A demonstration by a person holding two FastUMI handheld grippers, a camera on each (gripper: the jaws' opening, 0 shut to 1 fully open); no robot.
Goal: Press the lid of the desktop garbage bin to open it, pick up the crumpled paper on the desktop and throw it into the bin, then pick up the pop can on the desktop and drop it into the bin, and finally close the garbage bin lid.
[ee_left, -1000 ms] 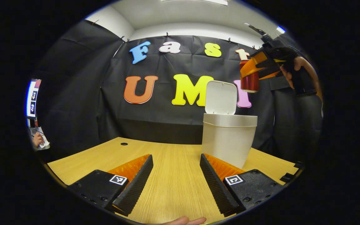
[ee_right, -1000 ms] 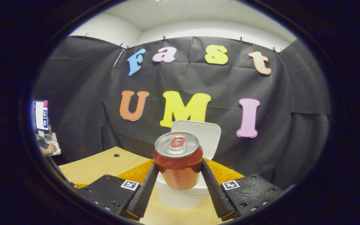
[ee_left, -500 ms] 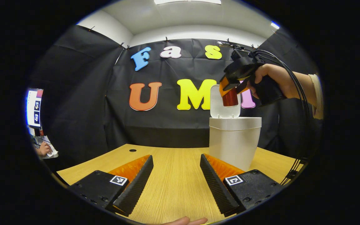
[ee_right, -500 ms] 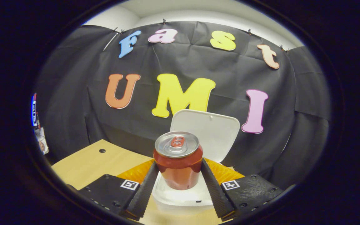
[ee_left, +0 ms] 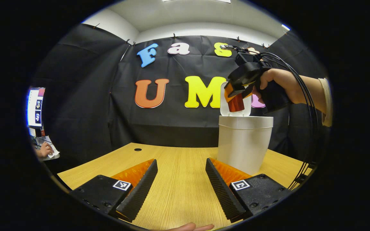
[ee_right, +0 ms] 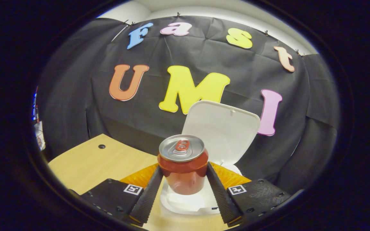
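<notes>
Lid step: done. The garbage bin (ee_left: pixel 244 144) stands on the desk (ee_left: pixel 178 179) with its lid (ee_right: pixel 220 128) swung up and upright behind the mouth.

Crumpled paper: not on the stretch of desk seen from either gripper view. Judged already in the bin, but the interior seen past the can in the right gripper view is too washed-out to confirm.

Pop can: step in hand. Right gripper (ee_right: pixel 183 183) is clenched on the pop can (ee_right: pixel 183 165), both fingers pressing its sides, can upright with the pull-tab top facing the camera. In the left gripper view the same can (ee_left: pixel 236 102) hangs just above the bin's rim, in front of the raised lid, carried by the right gripper (ee_left: pixel 238 93) with the person's hand (ee_left: pixel 281 85) around the handle. In the right gripper view the bin's opening (ee_right: pixel 188 202) lies directly beneath the can. Judgement: can is placed for release; letting go should send it in.

Left gripper (ee_left: pixel 180 186): released, fingers spread wide with nothing between them, low over the desk, near the front of the bin.

Remaining: release the can, then close the lid.
</notes>
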